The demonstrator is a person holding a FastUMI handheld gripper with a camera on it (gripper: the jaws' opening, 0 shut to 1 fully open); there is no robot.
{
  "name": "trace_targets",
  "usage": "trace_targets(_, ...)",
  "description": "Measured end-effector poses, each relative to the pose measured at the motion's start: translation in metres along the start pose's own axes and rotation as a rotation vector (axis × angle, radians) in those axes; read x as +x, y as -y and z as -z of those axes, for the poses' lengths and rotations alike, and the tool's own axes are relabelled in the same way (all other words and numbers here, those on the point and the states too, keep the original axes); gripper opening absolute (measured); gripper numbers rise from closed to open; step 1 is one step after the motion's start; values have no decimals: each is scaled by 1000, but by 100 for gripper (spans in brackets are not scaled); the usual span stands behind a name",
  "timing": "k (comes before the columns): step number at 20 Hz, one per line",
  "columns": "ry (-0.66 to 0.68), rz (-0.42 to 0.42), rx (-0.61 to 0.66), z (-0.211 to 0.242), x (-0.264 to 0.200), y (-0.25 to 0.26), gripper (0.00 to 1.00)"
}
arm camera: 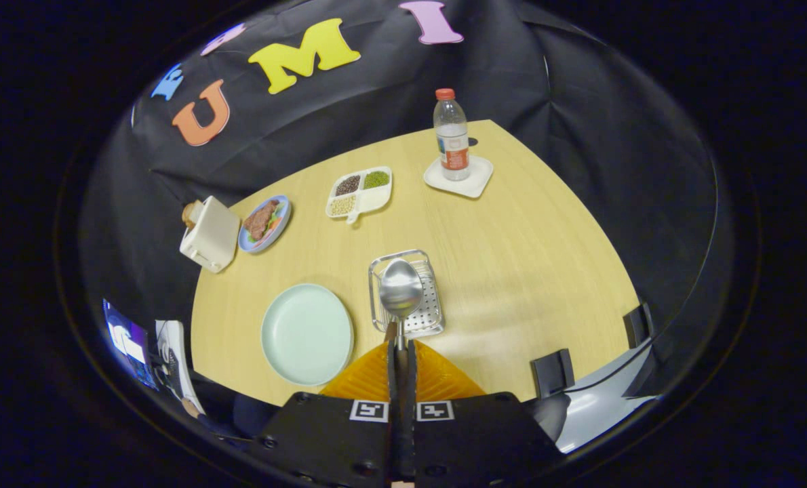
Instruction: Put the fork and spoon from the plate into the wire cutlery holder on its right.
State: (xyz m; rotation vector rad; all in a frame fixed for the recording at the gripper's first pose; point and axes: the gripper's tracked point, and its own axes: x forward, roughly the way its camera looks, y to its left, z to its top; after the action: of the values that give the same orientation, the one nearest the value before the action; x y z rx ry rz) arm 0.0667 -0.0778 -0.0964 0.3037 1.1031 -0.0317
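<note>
The wooden surface (525, 257) spreads beyond the hand-held gripper (401, 347). Just ahead of the fingers and to their left lies the pale green plate (306, 333), round and bare. Directly ahead stands the wire cutlery holder (406, 293), a shiny rectangular basket with a perforated floor. The fingers are clamped together on the handle of the spoon (401, 290), whose polished steel bowl hangs over the holder. Far beyond stands a water bottle (451, 135) with a red cap on a white coaster (459, 177); its label is too small to read.
</note>
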Motion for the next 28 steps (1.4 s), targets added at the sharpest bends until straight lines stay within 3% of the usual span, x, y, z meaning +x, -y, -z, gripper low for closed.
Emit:
trace_targets(11, -19, 0, 28, -13, 7, -2, 8)
trace_targets(12, -9, -4, 27, -15, 5, -3, 16)
trace_targets(13, 4, -9, 28, -18, 2, -5, 32)
trace_targets(18, 85, -41, 0, -28, -14, -19, 91)
trace_targets(20, 154, -44, -34, -37, -29, -25, 96)
trace_targets(28, 533, -129, -162, -43, -120, -71, 97)
